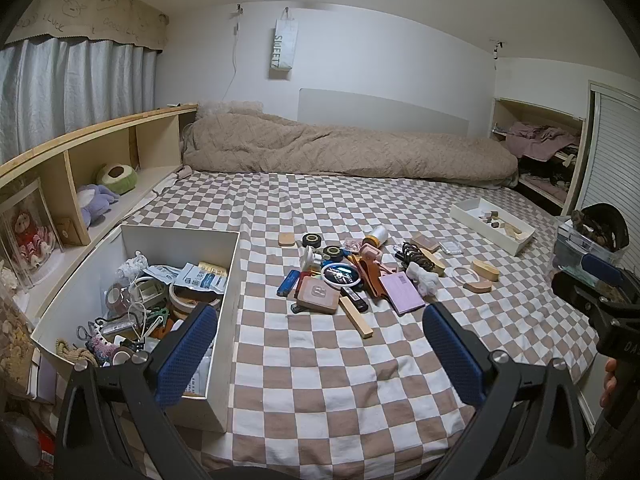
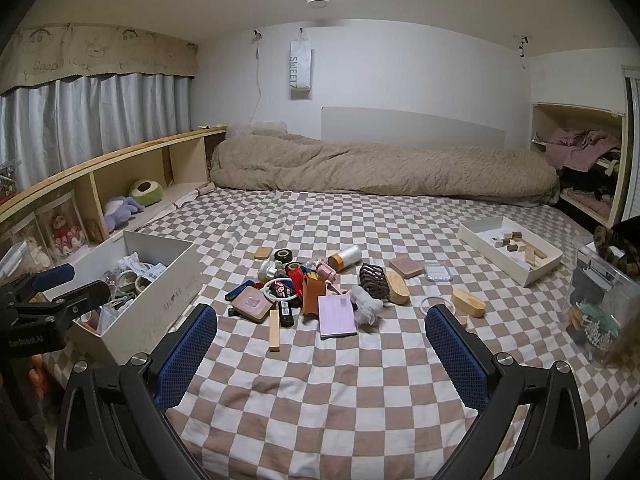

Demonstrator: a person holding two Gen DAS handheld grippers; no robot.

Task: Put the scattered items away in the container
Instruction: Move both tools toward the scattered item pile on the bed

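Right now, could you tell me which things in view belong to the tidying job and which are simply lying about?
For the job:
- white box, partly filled
- pile of scattered items
- purple notepad
- wooden stick
- left gripper and right gripper, both open

Just lying about:
- rolled duvet
- plush toys on shelf
- shallow white tray
- clear bin

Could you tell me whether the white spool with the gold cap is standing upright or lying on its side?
On its side: the white spool lies flat on the checkered bedspread, gold cap pointing left toward the pile.

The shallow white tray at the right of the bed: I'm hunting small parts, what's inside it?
The shallow white tray holds small wooden blocks and flat wooden sticks. Anything beneath them stays hidden.
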